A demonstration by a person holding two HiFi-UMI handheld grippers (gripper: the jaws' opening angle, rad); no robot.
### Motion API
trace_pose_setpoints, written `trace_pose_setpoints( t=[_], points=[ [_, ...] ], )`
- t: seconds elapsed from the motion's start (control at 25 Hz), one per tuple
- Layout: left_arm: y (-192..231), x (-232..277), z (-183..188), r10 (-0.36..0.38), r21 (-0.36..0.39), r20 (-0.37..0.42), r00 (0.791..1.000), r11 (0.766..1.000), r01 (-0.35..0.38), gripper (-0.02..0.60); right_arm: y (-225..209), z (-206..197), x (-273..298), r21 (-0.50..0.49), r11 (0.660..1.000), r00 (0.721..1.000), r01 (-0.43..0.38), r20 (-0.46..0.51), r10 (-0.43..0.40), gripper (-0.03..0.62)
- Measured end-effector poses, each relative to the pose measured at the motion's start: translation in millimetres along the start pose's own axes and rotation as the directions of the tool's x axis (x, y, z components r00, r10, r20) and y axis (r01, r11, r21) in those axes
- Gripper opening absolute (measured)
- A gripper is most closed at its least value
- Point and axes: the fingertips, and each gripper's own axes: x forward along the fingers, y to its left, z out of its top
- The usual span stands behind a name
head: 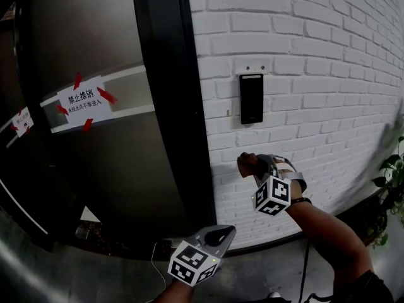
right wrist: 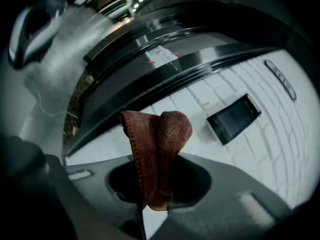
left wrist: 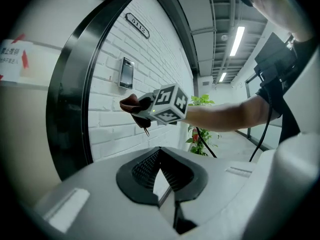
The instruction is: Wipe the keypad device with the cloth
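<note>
The keypad device (head: 251,98) is a black upright panel on the white brick wall (head: 315,55); it also shows in the right gripper view as the keypad device (right wrist: 234,119). My right gripper (head: 251,165) is shut on a brown cloth (head: 245,163), below the keypad and close to the wall, apart from the device. The folded cloth (right wrist: 159,144) sticks up out of the right gripper (right wrist: 156,184). My left gripper (head: 219,235) hangs low near the door frame's foot. Its jaws (left wrist: 160,159) look shut with nothing in them.
A black door frame (head: 170,106) stands left of the keypad, beside a dark door bearing a taped paper notice (head: 82,100). A potted plant (head: 392,182) is at the far right. A cable (head: 305,264) hangs by the right arm. A number plate (left wrist: 137,25) sits high on the wall.
</note>
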Motion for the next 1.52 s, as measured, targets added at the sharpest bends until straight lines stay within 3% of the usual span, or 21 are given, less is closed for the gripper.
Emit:
trace_pose_setpoints(
  t=[0.08,0.24,0.44,0.56,0.76,1.0,1.32,1.52],
  points=[
    [0,-2,-5,-0.014,0.011,-0.002,1.000,1.000,0.014,0.017,31,-4,-22,0.212,0.968,0.991,-0.133,0.048,0.125,0.049],
    [-5,-2,-13,-0.043,0.037,-0.003,0.999,0.998,0.043,0.017,83,-11,-79,0.536,0.784,0.950,-0.313,0.181,0.255,0.049],
    [-36,-9,-10,-0.063,0.029,0.043,0.997,0.998,0.062,0.017,115,-16,-157,0.705,0.552,0.895,-0.446,0.357,0.267,0.049],
    [-65,-11,-16,-0.050,-0.013,0.053,0.997,0.999,0.050,0.017,124,-29,-204,0.738,0.472,0.876,-0.483,0.410,0.254,0.049],
    [-107,-9,-23,0.057,-0.071,0.064,0.996,0.996,-0.053,0.017,122,-75,-263,0.779,0.402,0.876,-0.482,0.430,0.216,0.049],
    [-171,-8,-25,0.181,-0.118,0.072,0.981,0.978,-0.172,0.017,117,-119,-328,0.742,0.395,0.840,-0.541,0.493,0.225,0.049],
    [-234,-11,-42,0.263,-0.134,0.021,0.965,0.957,-0.258,0.017,129,-146,-384,0.715,0.364,0.802,-0.598,0.540,0.257,0.049],
    [-246,-22,-50,0.253,-0.151,0.009,0.967,0.957,-0.249,0.017,135,-145,-402,0.726,0.365,0.812,-0.583,0.531,0.241,0.049]
  ],
)
